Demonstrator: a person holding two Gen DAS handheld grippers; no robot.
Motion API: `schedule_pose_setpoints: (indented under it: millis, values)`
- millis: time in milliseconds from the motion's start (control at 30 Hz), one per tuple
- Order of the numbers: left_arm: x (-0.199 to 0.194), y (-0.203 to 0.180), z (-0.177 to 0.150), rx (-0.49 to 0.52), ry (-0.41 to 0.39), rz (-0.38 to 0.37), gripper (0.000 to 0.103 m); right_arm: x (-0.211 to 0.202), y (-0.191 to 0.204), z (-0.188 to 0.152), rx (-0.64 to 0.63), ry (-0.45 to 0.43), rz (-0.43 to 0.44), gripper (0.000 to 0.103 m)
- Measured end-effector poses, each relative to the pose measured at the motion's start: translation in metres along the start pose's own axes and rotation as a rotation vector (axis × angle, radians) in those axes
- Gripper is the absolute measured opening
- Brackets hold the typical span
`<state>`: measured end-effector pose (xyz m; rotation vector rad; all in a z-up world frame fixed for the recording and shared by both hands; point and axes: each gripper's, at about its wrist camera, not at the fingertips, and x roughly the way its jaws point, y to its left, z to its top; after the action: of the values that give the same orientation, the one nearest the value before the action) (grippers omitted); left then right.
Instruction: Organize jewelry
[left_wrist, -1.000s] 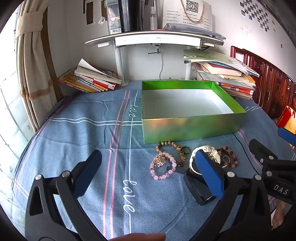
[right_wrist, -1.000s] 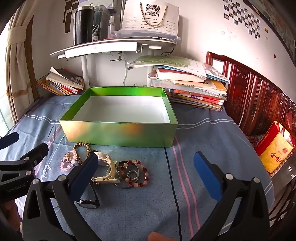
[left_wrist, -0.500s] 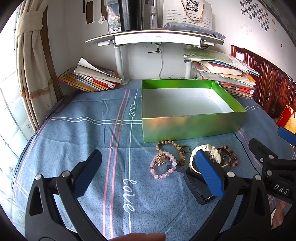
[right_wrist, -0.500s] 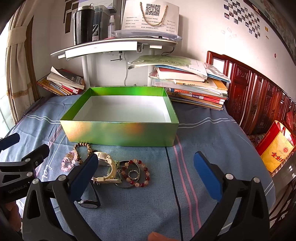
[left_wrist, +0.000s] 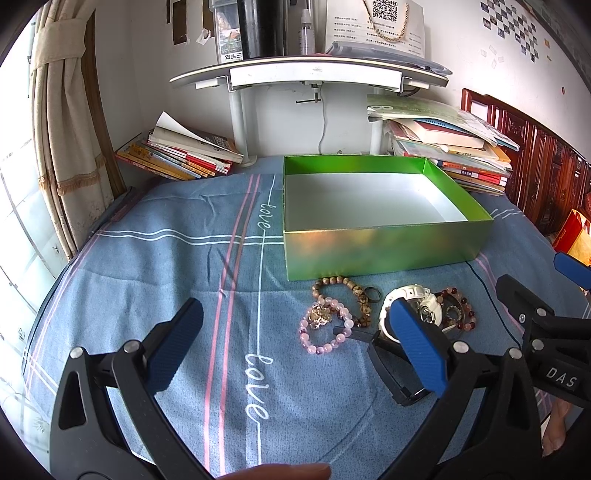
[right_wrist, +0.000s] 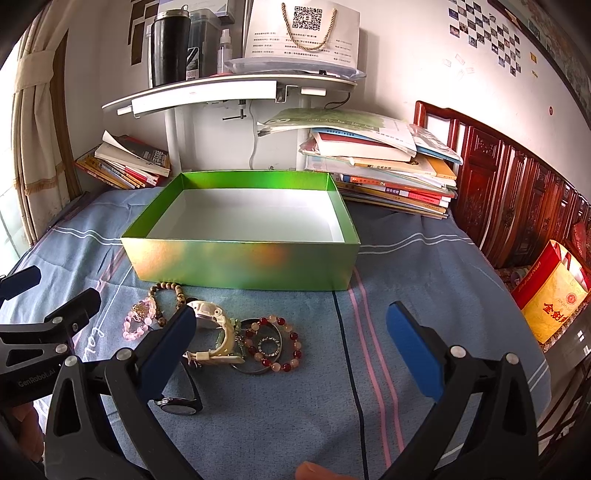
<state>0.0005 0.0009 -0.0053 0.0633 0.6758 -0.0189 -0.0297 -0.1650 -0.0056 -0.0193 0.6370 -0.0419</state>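
An empty green box (left_wrist: 384, 251) (right_wrist: 240, 266) stands on the blue cloth. In front of it lies a cluster of jewelry: a pink bead bracelet (left_wrist: 327, 330) (right_wrist: 138, 323), a brown bead bracelet (left_wrist: 341, 286) (right_wrist: 166, 288), a white watch (left_wrist: 410, 299) (right_wrist: 218, 328), a red bead bracelet (left_wrist: 461, 314) (right_wrist: 277, 345) and a black watch (left_wrist: 395, 380) (right_wrist: 181, 398). My left gripper (left_wrist: 295, 343) is open above the cloth, near the pink bracelet. My right gripper (right_wrist: 291, 343) hangs open over the red bracelet. Neither holds anything.
Book stacks (left_wrist: 184, 155) (right_wrist: 384, 166) flank a white shelf stand (left_wrist: 310, 74) behind the box. A carved wooden headboard (right_wrist: 517, 192) and a red-yellow bag (right_wrist: 550, 295) are at the right. A curtain (left_wrist: 66, 129) hangs at the left.
Both grippers have crept slightly forward toward the jewelry; the box and the jewelry lie where they were.
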Motion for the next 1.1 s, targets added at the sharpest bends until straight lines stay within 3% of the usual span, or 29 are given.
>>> schedule_pose_setpoints:
  millis: [1100]
  values:
    - [0.0001, -0.0001, -0.0001, 0.0, 0.005, 0.0, 0.1, 0.0008, 0.0011, -0.0009, 0.001, 0.003, 0.003, 0.1]
